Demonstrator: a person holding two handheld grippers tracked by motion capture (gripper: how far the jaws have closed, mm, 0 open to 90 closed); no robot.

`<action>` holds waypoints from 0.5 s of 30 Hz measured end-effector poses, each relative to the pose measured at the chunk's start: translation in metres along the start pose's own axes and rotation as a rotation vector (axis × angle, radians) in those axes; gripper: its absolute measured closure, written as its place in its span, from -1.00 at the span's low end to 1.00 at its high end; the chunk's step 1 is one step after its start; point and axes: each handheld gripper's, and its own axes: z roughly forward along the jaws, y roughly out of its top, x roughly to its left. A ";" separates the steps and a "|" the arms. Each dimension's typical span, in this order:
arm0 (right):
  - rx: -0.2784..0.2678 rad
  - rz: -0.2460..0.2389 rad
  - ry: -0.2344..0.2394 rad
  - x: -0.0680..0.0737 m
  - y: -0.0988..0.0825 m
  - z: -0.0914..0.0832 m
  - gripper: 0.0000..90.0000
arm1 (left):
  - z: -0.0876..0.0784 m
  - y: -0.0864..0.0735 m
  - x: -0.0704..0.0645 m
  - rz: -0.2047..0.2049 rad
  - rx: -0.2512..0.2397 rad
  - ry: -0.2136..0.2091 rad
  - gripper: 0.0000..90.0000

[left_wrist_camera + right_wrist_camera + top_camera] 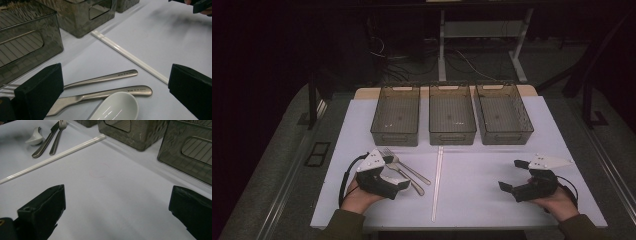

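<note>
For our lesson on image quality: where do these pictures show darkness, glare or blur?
High view: white table lit, room around it dark. Left gripper view: bright streaks glint on the white spoon; near black pads soft. Right gripper view: right claw soft at the pads, its shadow cast on the table.

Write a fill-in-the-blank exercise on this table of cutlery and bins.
1. At the far edge of the white table stand ___ smoky transparent plastic bins.
2. The jaws of the left gripper stand ___ over the steel fork, steel knife and white ceramic spoon.
3. The white chopsticks lie ___ the two grippers.

Missing words: three; open; between
</note>
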 end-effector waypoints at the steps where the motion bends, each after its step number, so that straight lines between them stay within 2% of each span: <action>1: 0.000 0.001 0.000 0.000 0.000 0.000 -0.98 | 0.000 0.000 0.000 0.000 0.003 -0.001 -1.00; 12: -0.008 0.007 0.003 -0.001 0.000 -0.001 -0.98 | 0.004 0.004 -0.001 0.010 0.024 0.005 -1.00; 15: -0.009 0.009 0.004 -0.001 0.000 -0.002 -0.98 | 0.007 0.006 -0.002 0.009 0.029 0.002 -0.93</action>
